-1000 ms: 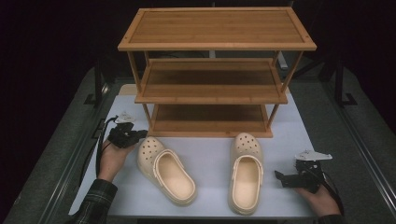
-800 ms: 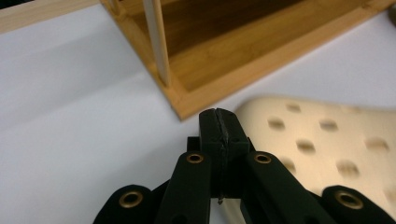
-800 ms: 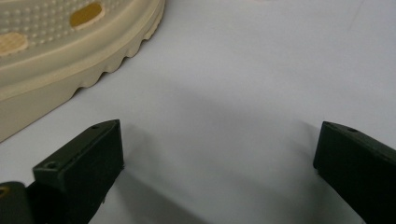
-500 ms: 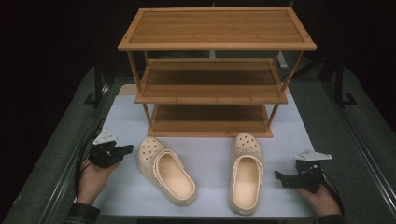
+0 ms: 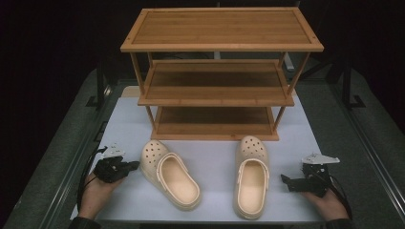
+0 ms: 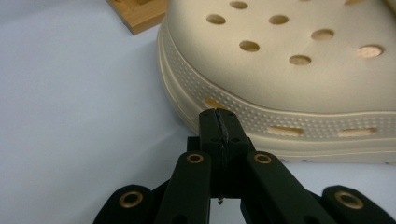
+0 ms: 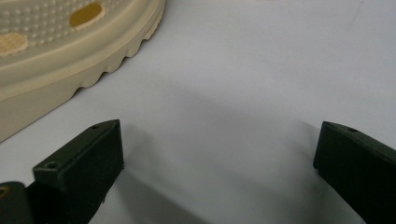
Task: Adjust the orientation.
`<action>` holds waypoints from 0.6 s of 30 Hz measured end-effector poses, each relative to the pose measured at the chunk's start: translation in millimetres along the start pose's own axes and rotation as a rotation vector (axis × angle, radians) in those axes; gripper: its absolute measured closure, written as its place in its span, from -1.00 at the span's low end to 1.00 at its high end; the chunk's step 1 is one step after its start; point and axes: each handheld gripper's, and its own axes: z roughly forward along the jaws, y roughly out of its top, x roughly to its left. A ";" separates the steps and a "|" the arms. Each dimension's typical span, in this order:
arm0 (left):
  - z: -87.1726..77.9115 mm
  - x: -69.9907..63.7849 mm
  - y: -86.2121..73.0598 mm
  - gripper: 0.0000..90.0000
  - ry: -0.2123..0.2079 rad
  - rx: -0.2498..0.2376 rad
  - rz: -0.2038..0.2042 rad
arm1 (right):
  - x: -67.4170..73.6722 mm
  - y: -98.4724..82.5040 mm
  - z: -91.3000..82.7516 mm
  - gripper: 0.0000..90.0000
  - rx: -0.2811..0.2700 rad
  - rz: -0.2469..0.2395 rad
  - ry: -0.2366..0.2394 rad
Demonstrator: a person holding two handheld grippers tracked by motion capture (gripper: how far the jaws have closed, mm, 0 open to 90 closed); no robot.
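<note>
Two beige clogs lie on the white mat with their toes toward the rack: the left clog [image 5: 169, 174] and the right clog [image 5: 250, 177]. My left gripper [image 5: 134, 165] rests just left of the left clog's toe and points at it. In the left gripper view its jaws [image 6: 219, 127] are pressed together with nothing between them, right at the dotted sole rim of the clog [image 6: 289, 70]. My right gripper [image 5: 288, 182] lies right of the right clog. Its jaws [image 7: 219, 158] stand wide apart over bare mat, with the clog's sole [image 7: 56, 46] beyond them.
A three-tier bamboo shoe rack [image 5: 219, 71] stands at the back of the white mat [image 5: 215, 152], all shelves bare; one foot of it [image 6: 140, 11] shows past the left clog. Dark grey table edges [image 5: 62, 157] flank the mat. Cables trail from both grippers.
My left hand has drawn back from beside the rack's left foot toward the near edge, ending low beside the left clog's toe. The right hand and both clogs have stayed put.
</note>
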 end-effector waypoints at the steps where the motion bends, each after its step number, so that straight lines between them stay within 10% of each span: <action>1: 1.7 -0.1 0.2 1.00 -0.001 0.001 0.000 | 0.0 0.0 0.0 -0.98 0.000 0.000 0.000; 18: 25.8 -1.5 24.1 1.00 -0.022 0.013 0.031 | 0.1 0.0 0.2 -0.98 -0.001 0.000 -0.001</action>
